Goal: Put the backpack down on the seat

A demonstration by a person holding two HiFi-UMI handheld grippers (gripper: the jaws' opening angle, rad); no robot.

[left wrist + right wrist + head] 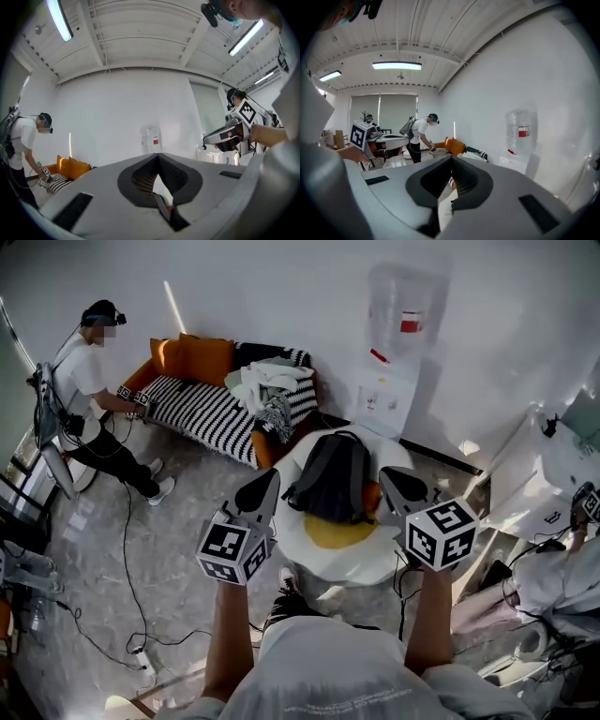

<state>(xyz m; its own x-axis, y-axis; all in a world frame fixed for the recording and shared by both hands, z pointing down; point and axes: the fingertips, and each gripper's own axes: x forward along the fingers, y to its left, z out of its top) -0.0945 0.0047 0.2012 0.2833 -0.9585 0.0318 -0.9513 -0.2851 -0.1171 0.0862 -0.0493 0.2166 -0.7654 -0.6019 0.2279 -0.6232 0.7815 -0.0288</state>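
A plain white wall runs across the top from ten to two o'clock; against it at eleven o'clock stands a sofa with a black-and-white striped cover, orange cushions piled at its far end; a water dispenser stands at one o'clock; the floor is grey and marbled, with a cabled power strip lying at seven o'clock; tube lights burn on a white ribbed ceiling.

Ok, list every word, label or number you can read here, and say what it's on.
No text is readable.
Red label on the water bottle: too blurred to read.
Print across the white shirt: too small to read.
Left marker cube, right marker cube: black-and-white squares, no words.
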